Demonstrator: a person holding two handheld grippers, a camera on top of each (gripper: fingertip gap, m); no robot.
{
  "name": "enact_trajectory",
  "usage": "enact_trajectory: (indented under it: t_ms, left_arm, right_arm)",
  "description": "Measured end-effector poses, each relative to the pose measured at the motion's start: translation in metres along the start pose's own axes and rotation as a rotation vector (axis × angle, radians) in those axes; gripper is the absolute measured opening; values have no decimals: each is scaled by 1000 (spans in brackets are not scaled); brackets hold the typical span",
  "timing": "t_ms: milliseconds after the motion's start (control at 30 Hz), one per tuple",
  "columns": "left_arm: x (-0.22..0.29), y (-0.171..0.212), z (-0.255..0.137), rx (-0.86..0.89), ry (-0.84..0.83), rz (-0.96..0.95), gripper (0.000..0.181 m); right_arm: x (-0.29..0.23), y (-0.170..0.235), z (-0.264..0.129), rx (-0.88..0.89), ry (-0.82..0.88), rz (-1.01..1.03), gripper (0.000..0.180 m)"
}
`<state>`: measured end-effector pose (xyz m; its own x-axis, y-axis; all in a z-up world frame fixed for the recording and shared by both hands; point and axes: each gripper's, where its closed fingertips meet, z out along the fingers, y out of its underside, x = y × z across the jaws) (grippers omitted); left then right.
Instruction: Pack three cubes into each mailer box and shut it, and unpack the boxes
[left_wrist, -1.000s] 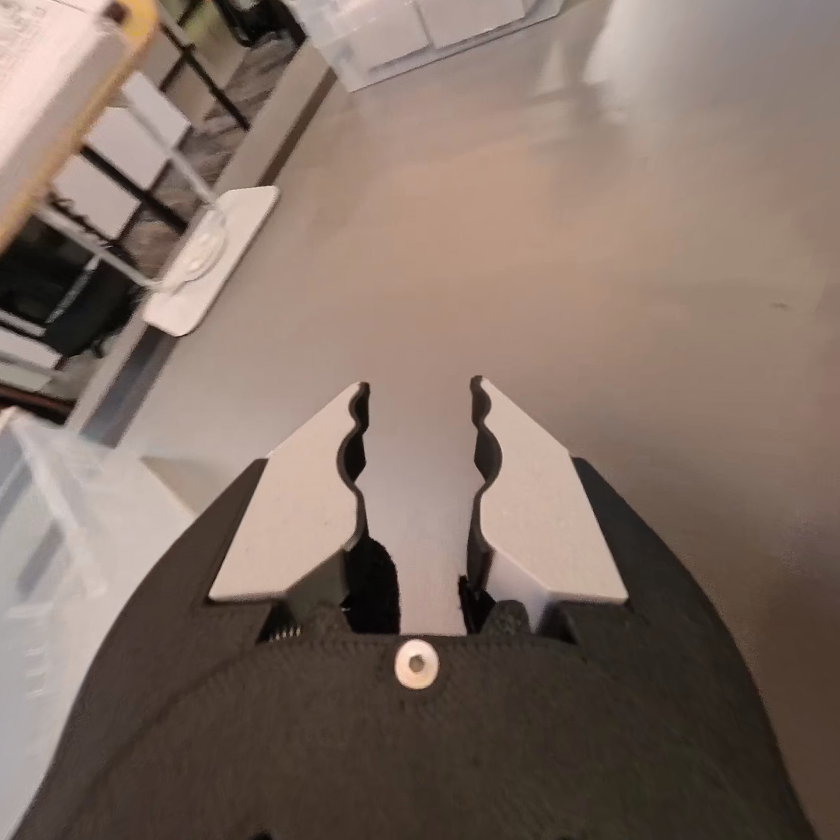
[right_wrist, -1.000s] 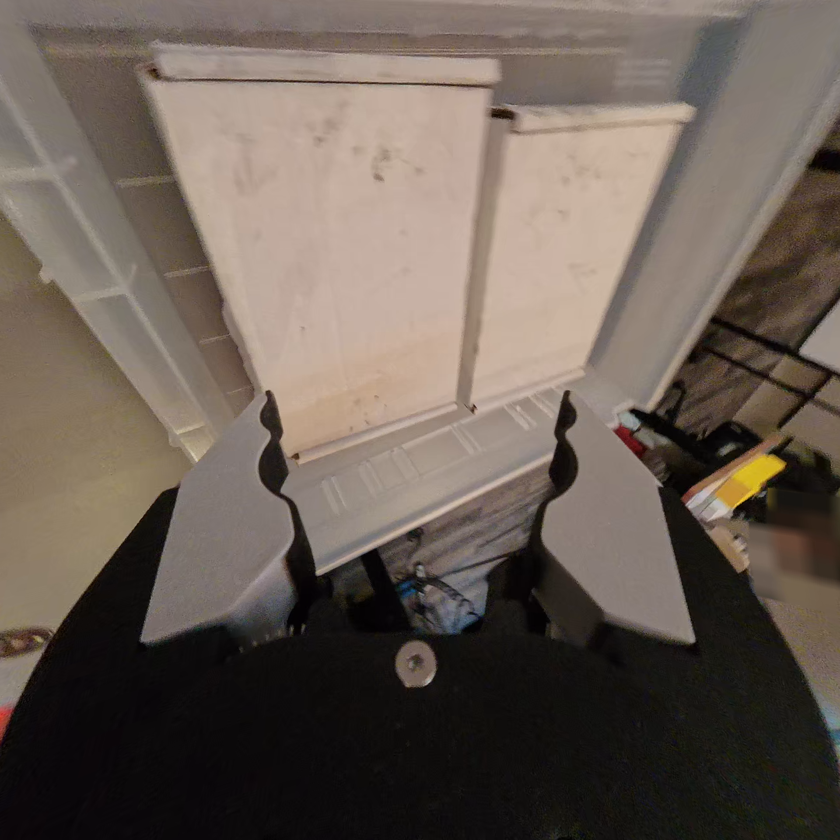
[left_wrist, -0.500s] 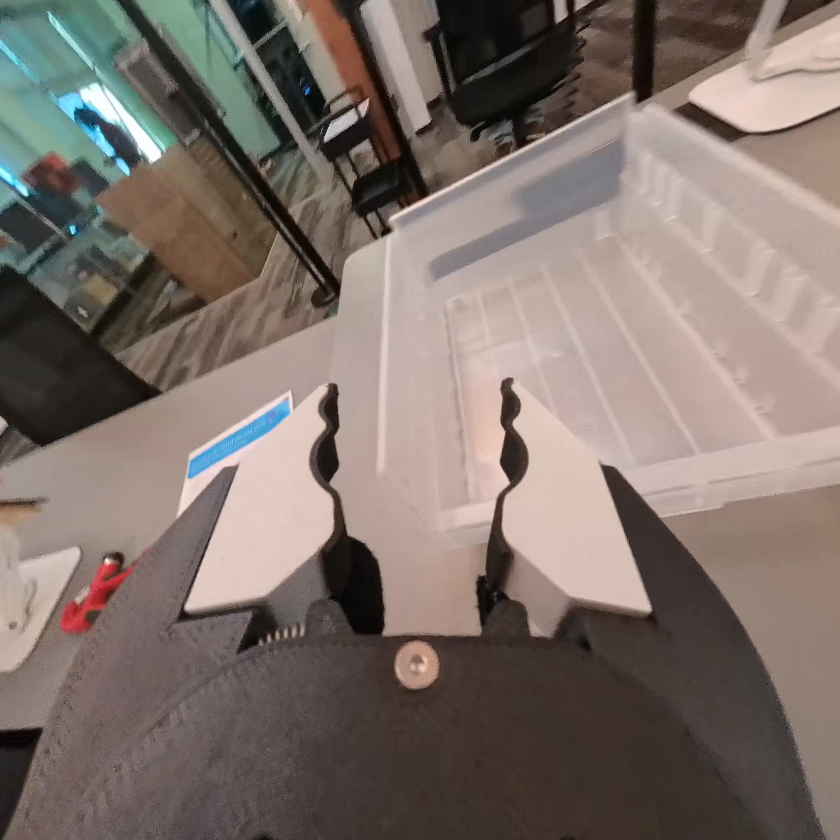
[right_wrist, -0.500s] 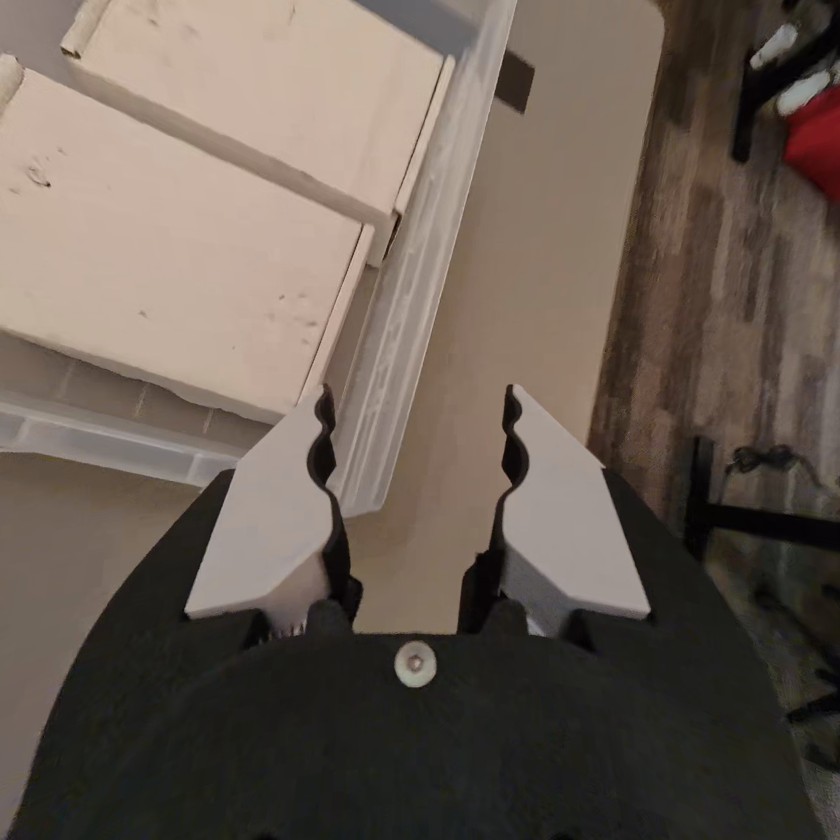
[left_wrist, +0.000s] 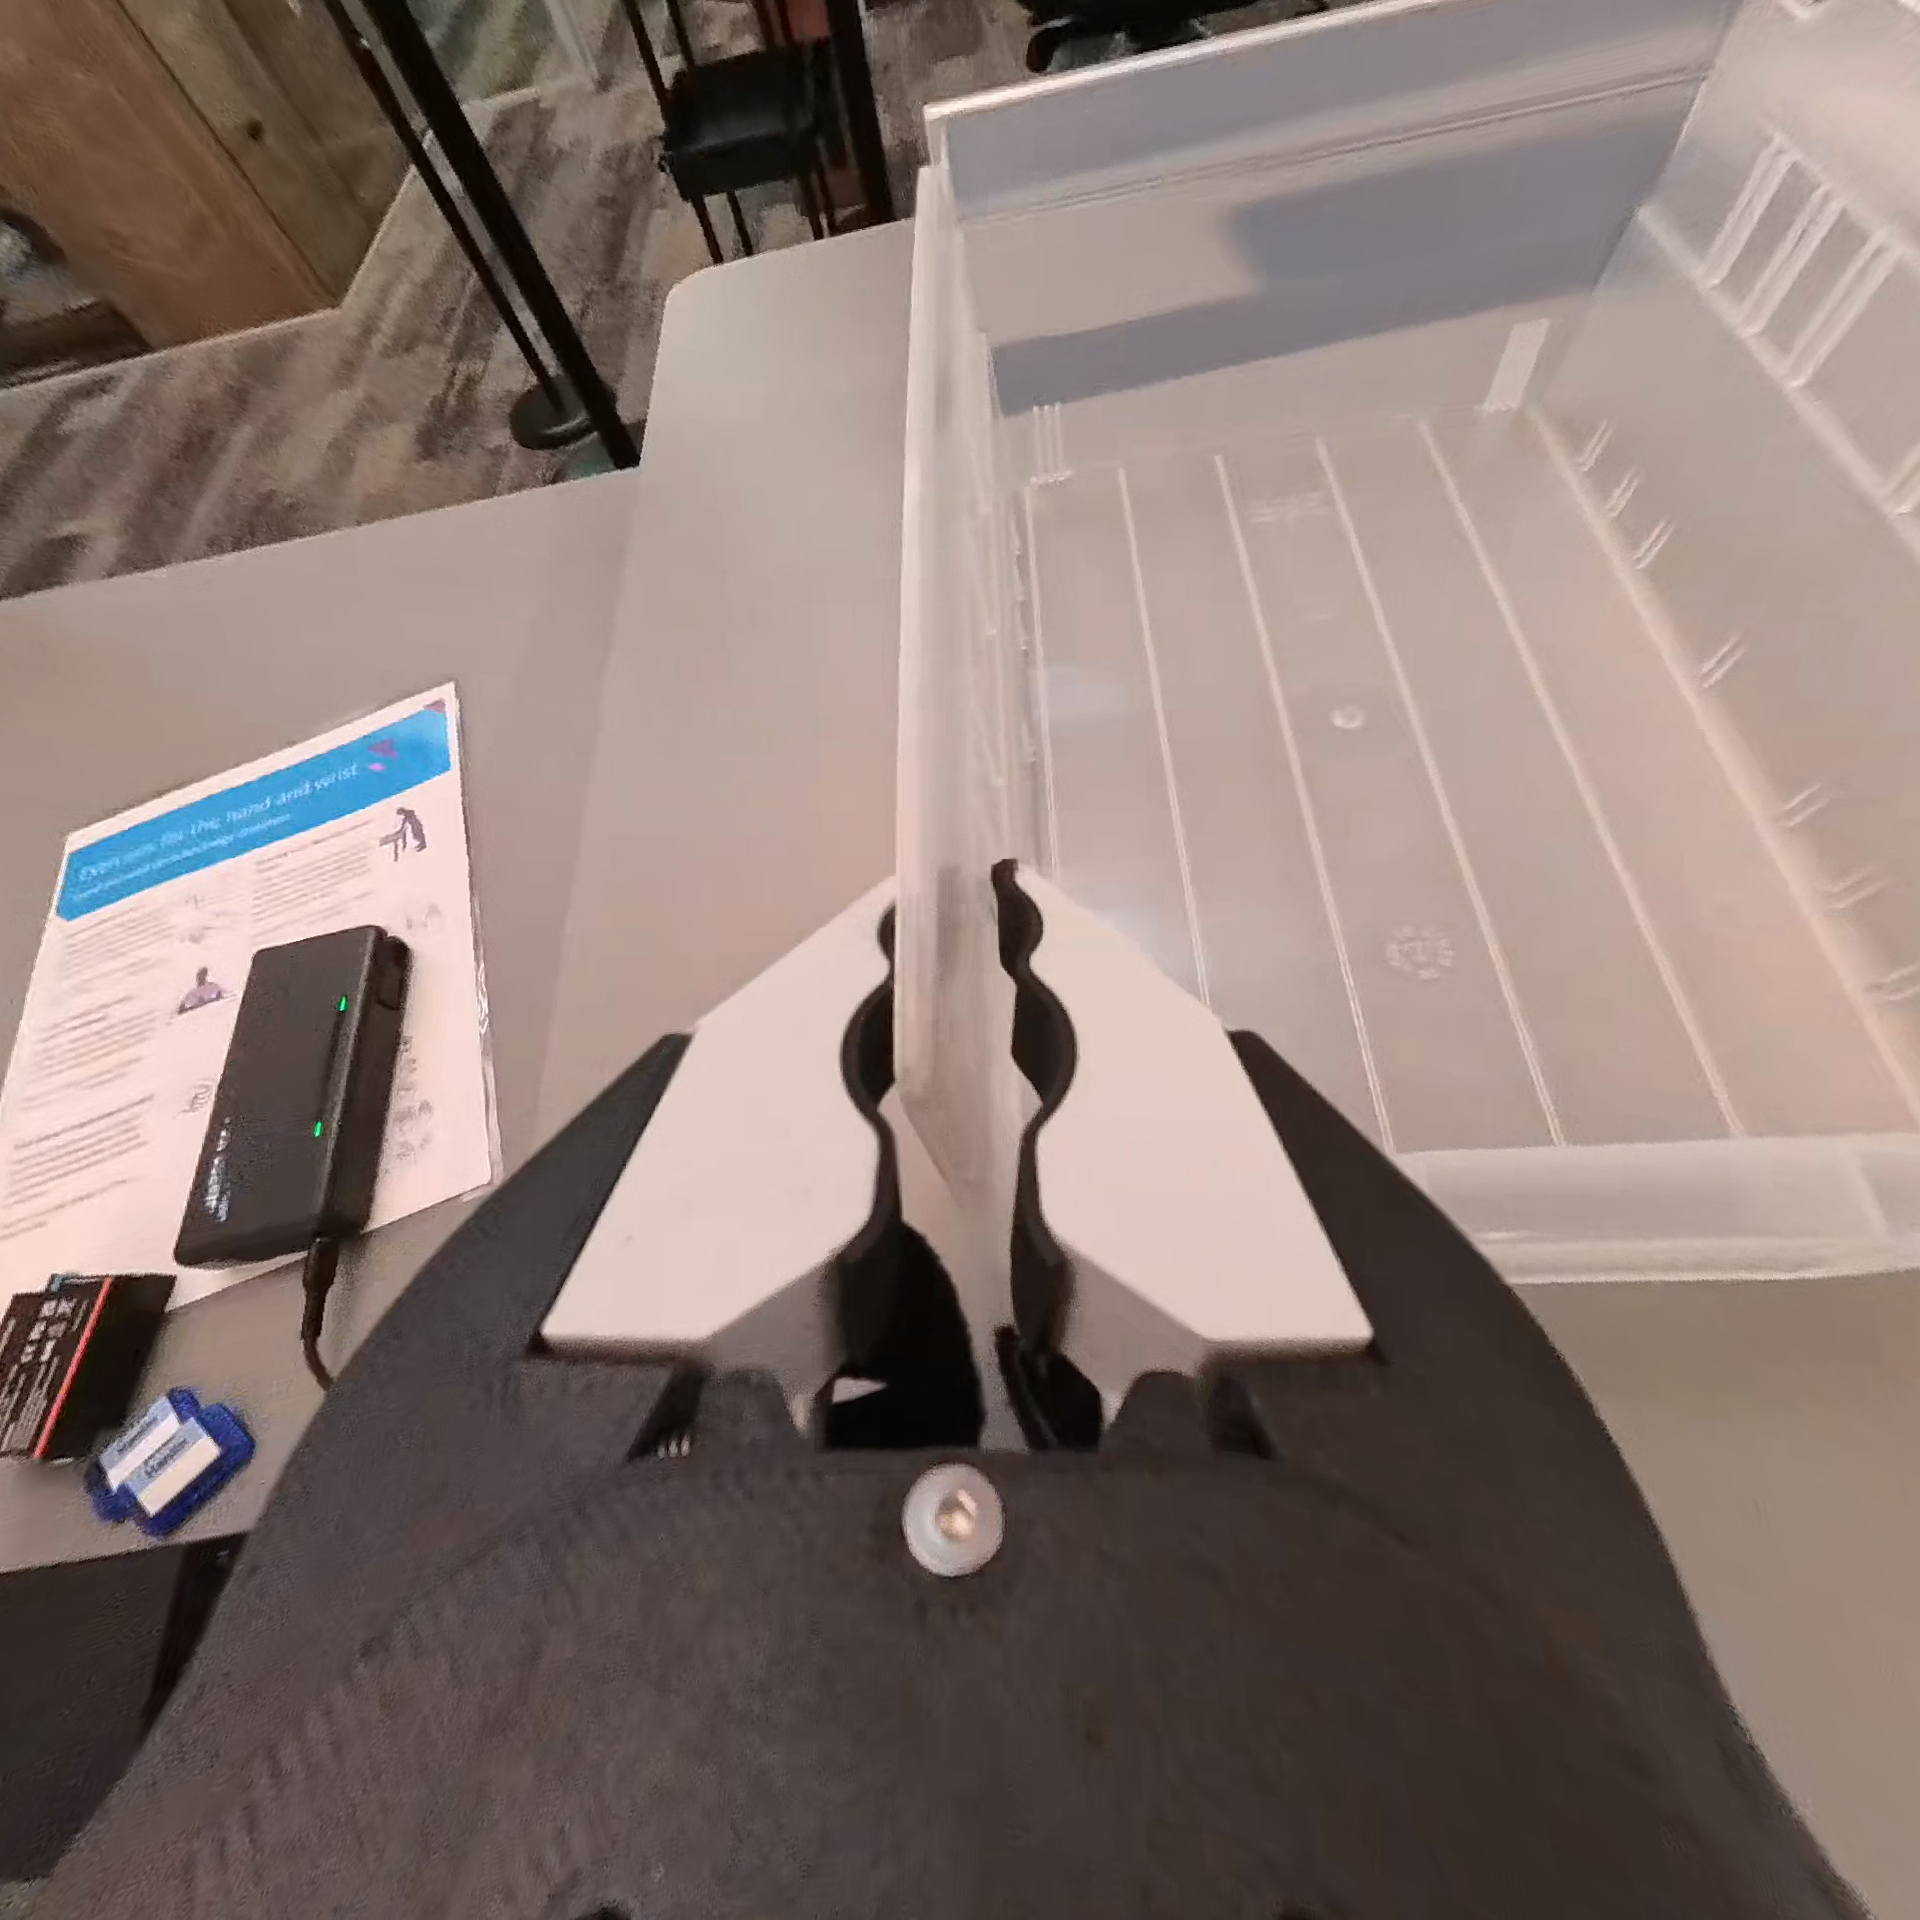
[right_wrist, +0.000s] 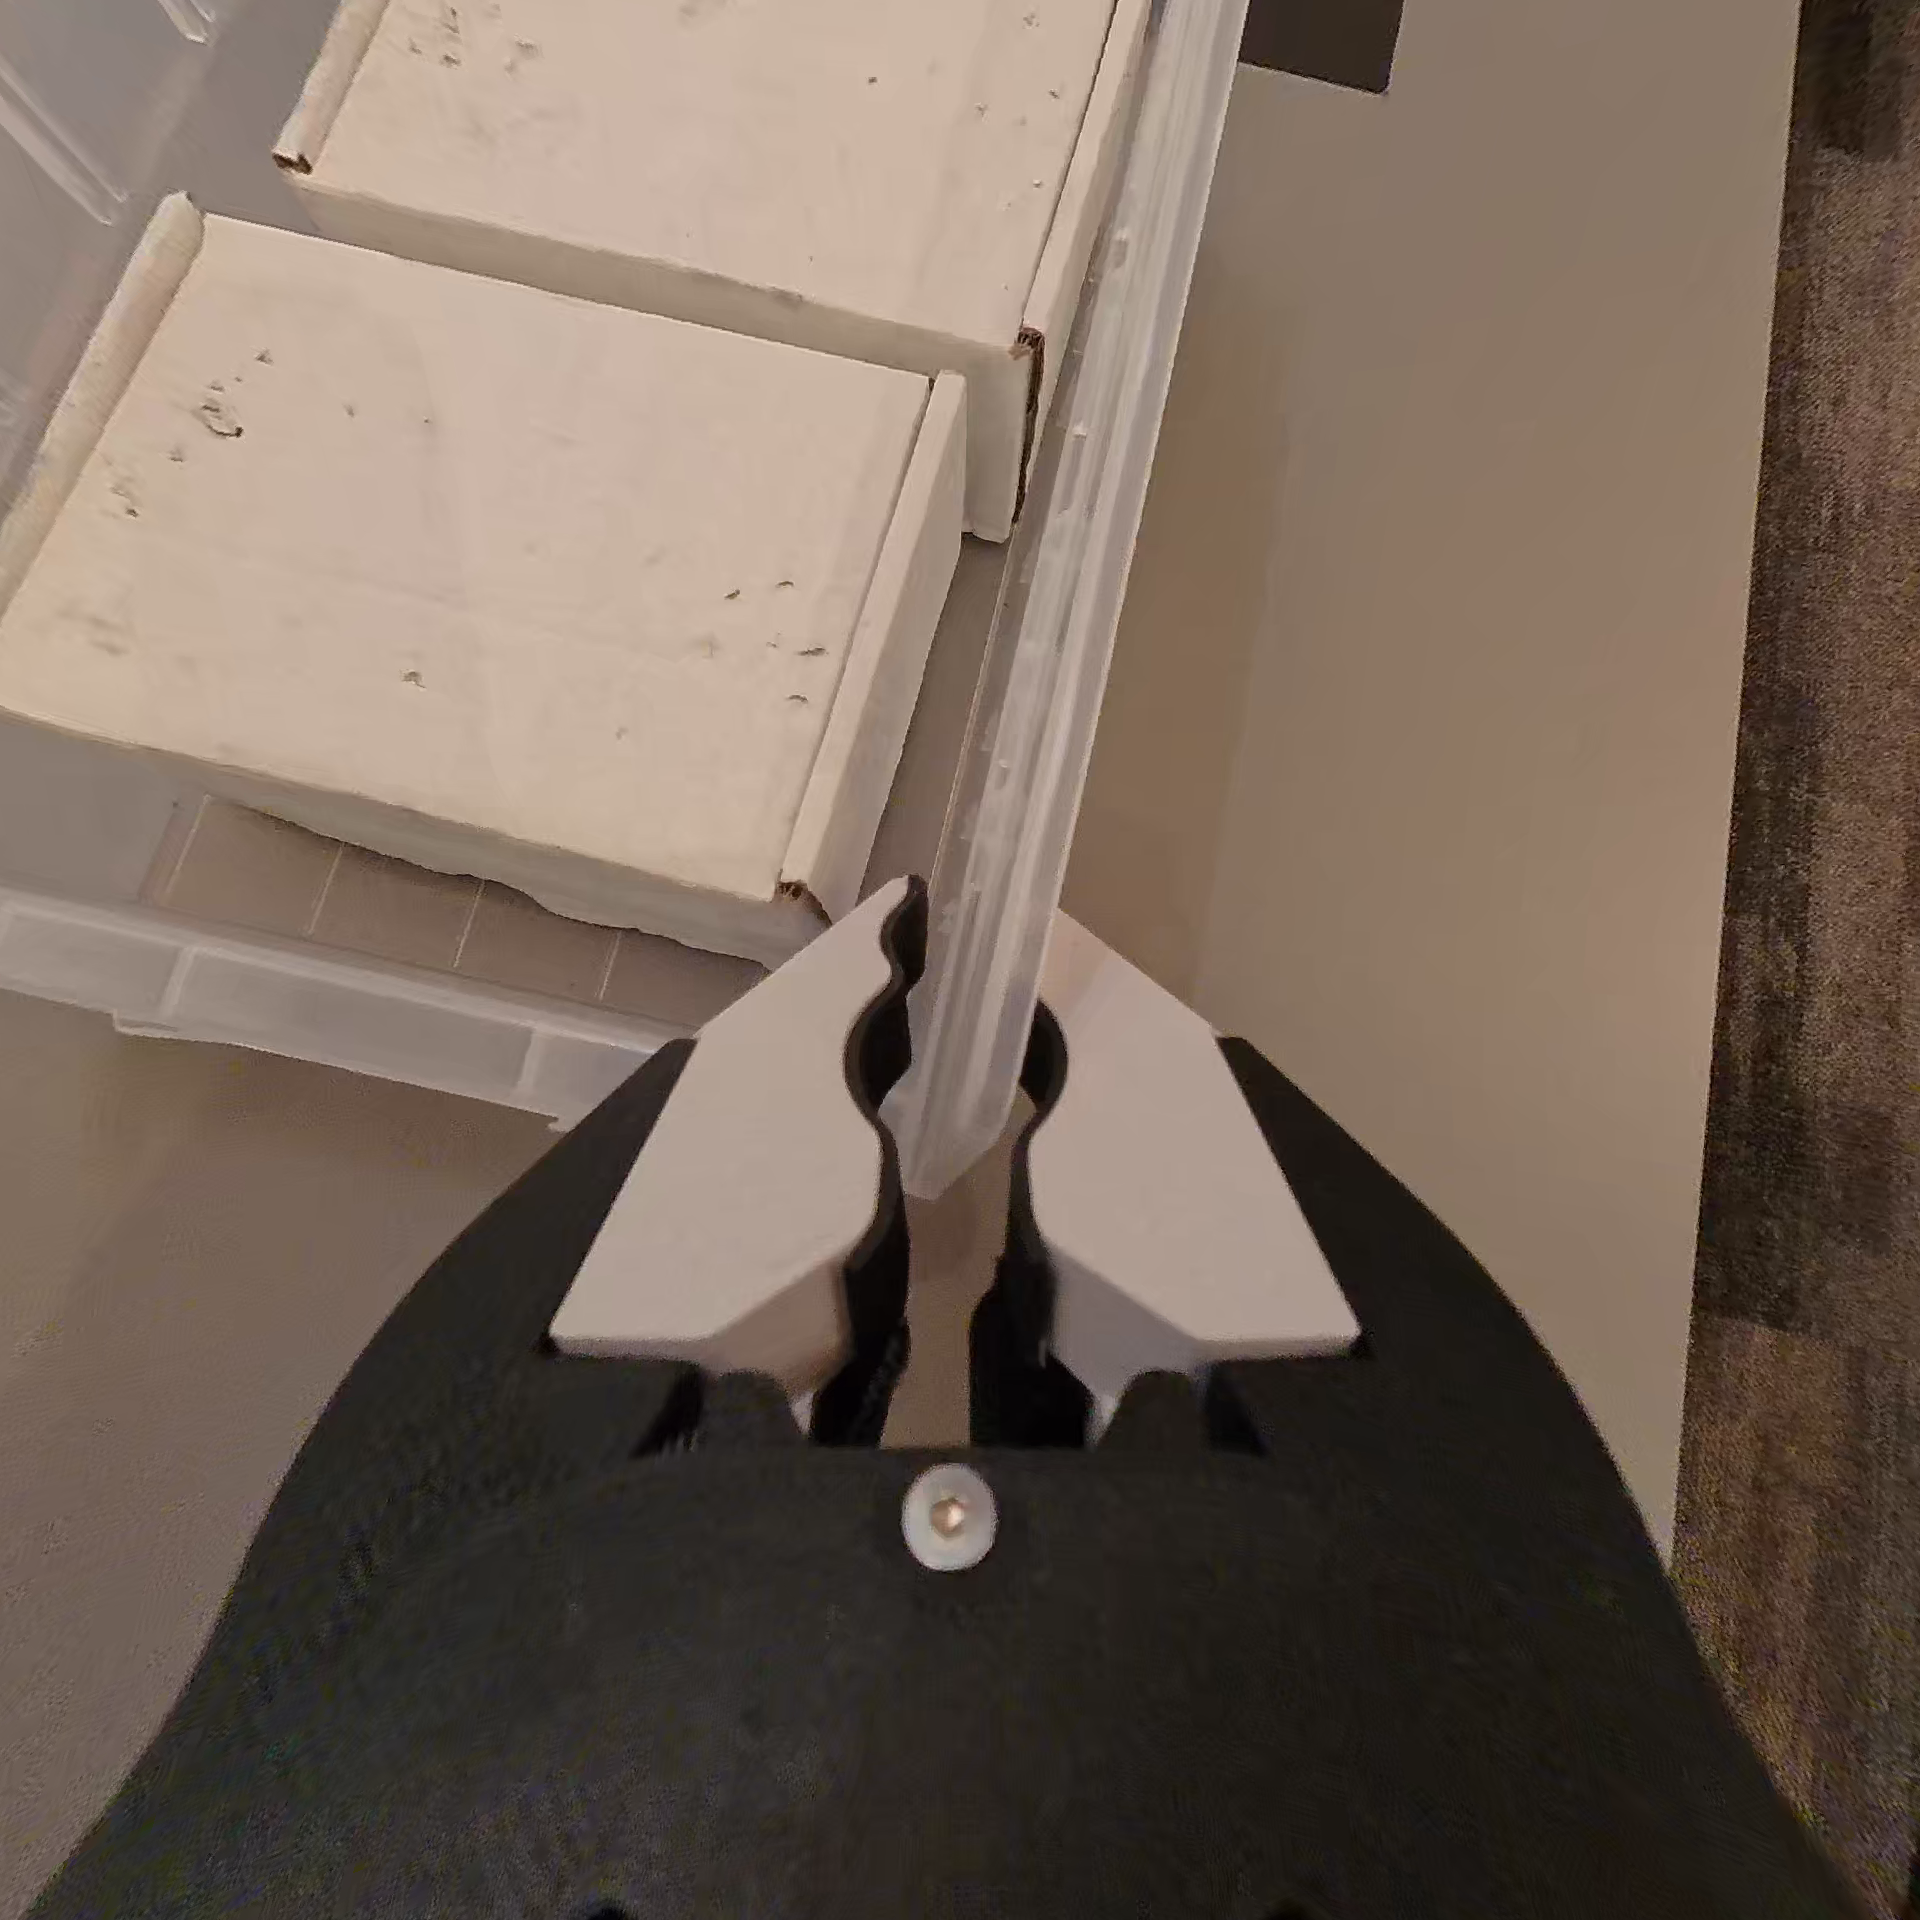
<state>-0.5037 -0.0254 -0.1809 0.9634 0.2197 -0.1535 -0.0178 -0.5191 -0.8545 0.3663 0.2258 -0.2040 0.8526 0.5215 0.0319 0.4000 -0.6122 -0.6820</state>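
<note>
In the left wrist view my left gripper (left_wrist: 945, 894) is shut on the left wall of an empty clear plastic bin (left_wrist: 1455, 779), near its front corner. In the right wrist view my right gripper (right_wrist: 971, 914) is shut on the right wall of another clear plastic bin (right_wrist: 1081, 540), near its front corner. That bin holds two closed white mailer boxes, one near (right_wrist: 468, 571) and one farther back (right_wrist: 727, 145). No cubes show in either view.
Left of the empty bin, a printed sheet (left_wrist: 260, 935) lies on the grey table with a black power bank (left_wrist: 291, 1091) on it; a small black box (left_wrist: 73, 1361) and a blue item (left_wrist: 171, 1455) lie nearer. The table's right edge (right_wrist: 1735, 727) drops to dark floor.
Both grippers swung onto the bin walls and closed. The left went from open over bare table to the empty bin's left wall; the right from open before the boxes to its bin's right wall.
</note>
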Motion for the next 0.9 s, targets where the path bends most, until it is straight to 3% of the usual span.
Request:
enact_trajectory:
  t_ms: [167,467,900]
  left_arm:
    - [5,-2,2,35,93,-129,3]
    - [13,2,-15,73,109,-152,2]
    - [16,5,-80,200,91,-179,3]
  right_arm:
    - [1,-1,-1,33,14,-8,4]
    - [-12,4,-8,38,58,-36,4]
    - [-111,8,-18,91,-74,-50,3]
